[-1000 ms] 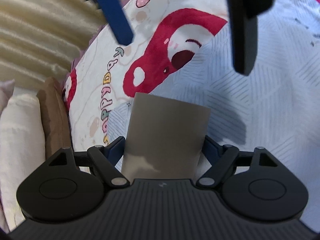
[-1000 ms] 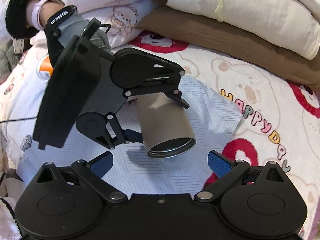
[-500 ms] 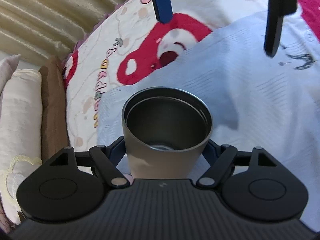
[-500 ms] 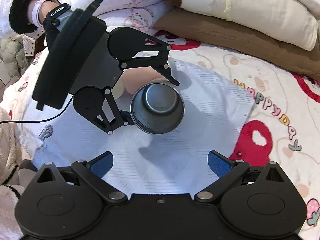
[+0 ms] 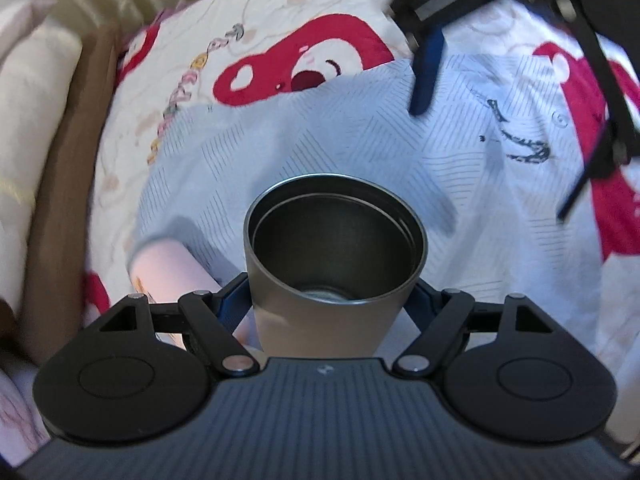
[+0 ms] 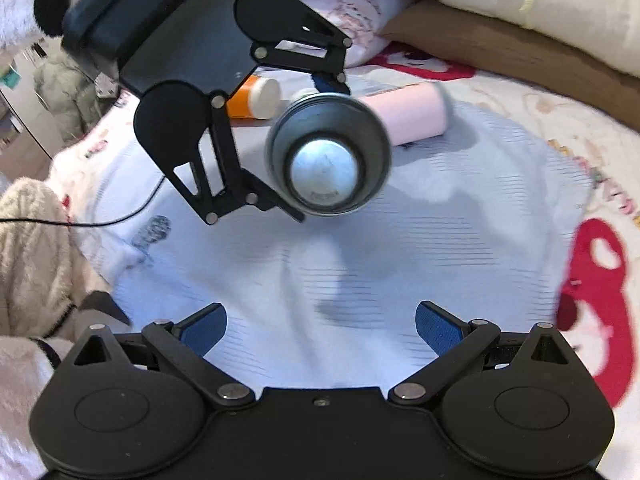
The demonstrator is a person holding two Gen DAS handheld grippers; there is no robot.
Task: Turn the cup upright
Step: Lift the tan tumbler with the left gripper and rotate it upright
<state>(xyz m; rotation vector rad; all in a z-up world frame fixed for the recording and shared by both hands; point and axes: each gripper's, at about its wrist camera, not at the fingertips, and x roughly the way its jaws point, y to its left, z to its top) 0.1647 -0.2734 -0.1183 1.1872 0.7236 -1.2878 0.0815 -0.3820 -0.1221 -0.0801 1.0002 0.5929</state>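
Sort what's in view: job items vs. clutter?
Job: cup, held in the left gripper; right gripper, open and idle.

Clutter: pink cylinder, orange bottle, blue cloth, cartoon bedspread, pillows, black cable.

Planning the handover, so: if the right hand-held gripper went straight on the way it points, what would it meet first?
Probably the metal cup, mouth toward it, held by the left hand-held gripper; depth is unclear.
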